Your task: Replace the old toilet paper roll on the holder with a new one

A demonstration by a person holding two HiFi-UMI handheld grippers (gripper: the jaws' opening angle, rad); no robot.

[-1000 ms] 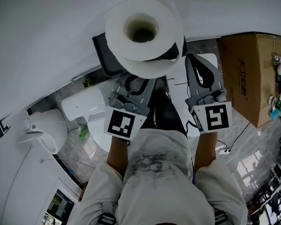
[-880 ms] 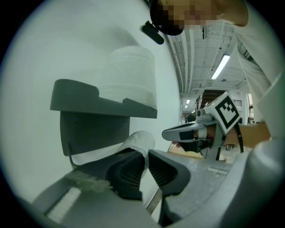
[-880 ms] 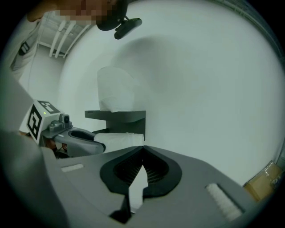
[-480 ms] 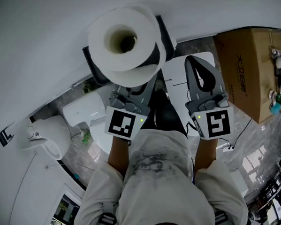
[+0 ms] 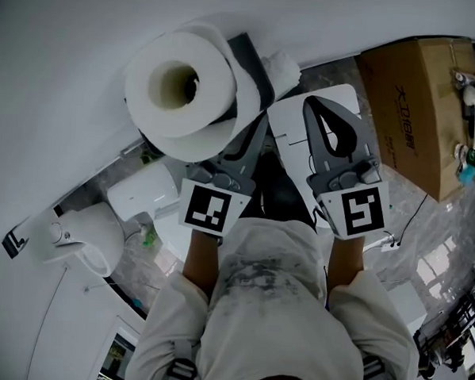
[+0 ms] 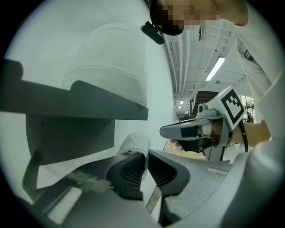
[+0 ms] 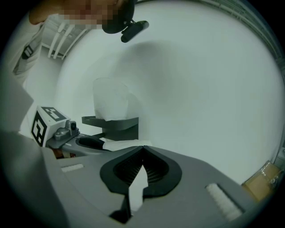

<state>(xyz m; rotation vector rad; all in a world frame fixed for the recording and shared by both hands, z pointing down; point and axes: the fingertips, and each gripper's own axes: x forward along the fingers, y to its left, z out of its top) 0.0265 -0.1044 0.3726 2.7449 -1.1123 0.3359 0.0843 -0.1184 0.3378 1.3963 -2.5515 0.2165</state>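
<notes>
A big new toilet paper roll (image 5: 175, 87) stands on end on the dark grey wall holder (image 5: 251, 75); it also shows in the left gripper view as the roll (image 6: 111, 67) and in the right gripper view as the roll (image 7: 110, 102). The small white old roll (image 5: 281, 70) sticks out at the holder's right side. My left gripper (image 6: 145, 161) reaches under the holder's shelf; its jaws have just been closing and are shut on the old roll's soft white end (image 6: 133, 141). My right gripper (image 5: 325, 110) hovers to the right, shut and empty (image 7: 142, 156).
A cardboard box (image 5: 416, 107) stands at the right. Below the holder are a white toilet (image 5: 84, 233) and its cistern (image 5: 142, 192). A white board (image 5: 293, 121) lies under the right gripper. The plain white wall (image 5: 70, 41) fills the far side.
In the head view the holder and the new roll have slid left, and the old roll's white end now shows at the holder's right. The right gripper has risen slightly.
</notes>
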